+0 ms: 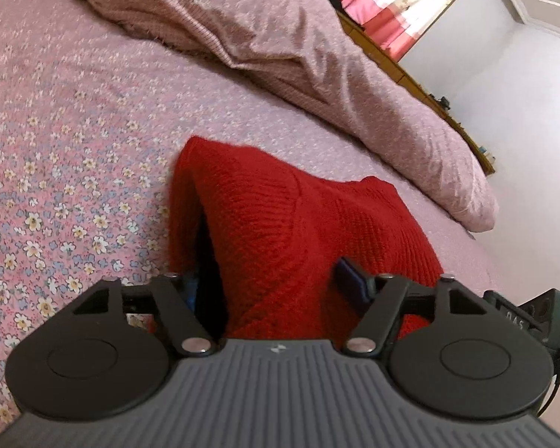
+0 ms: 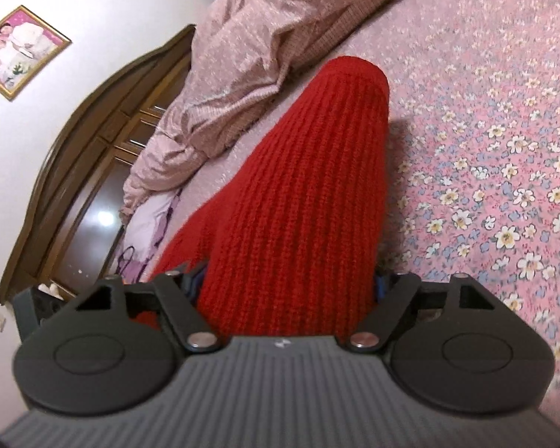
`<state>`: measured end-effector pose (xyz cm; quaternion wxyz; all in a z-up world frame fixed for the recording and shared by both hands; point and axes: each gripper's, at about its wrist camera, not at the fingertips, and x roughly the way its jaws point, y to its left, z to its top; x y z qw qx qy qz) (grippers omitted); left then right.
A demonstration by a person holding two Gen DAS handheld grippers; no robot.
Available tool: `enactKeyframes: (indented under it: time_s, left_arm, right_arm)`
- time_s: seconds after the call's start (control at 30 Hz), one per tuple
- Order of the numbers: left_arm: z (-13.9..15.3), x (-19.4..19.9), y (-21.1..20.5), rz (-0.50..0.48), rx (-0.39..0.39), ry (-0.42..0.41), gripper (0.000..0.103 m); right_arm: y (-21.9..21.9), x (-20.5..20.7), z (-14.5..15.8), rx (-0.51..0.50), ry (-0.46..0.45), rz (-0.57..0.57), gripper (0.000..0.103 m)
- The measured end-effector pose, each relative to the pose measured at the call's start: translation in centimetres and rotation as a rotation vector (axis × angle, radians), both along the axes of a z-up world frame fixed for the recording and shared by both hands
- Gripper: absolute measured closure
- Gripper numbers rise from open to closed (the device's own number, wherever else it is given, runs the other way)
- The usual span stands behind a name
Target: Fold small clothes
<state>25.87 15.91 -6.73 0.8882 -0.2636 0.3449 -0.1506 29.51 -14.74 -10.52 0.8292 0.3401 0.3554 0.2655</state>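
Both sets of jaws stand fairly wide with red knit bunched between them. On the left gripper a dark blue pad shows against the red knit garment on one side; the other side is lost in a dark fold, so I cannot confirm a firm pinch there. On the right gripper the garment fills the gap from finger to finger and drapes over the pads, which I judge to be a grip on thick cloth.

Beyond the fingers, the garment rises off the floral bedsheet in a peaked fold in the left view and a long ribbed tube in the right view, its far end resting on the sheet.

Recommendation: keep both hands level with each other, carry the held edge forward over the resting part, and lower it squarely before letting go. I judge uneven height would skew the fold.

Further off, a rumpled pink quilt lies near; the garment should stay short of it.
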Motion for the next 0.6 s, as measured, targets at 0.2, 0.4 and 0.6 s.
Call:
enactKeyframes:
  time_s: [0.2,0.4,0.6]
  left_arm:
    - [1.4,-1.5,-0.7,-0.013,-0.059,-0.016,0.035]
    - [3.2,-4.4,-2.4,-0.055,-0.082,-0.039,0.035]
    - [4.7,-7.2,-5.2,-0.103,-0.076,-0.048,0.035]
  right_arm:
    - [-1.1,-1.9,2.3,0.127,-0.023,0.004,0.032]
    - [-3.3,-4.6,3.3,0.205,0.003,-0.004,0.032]
    - [-5.5,-7.8,4.3,0.215,0.005,-0.013,0.032]
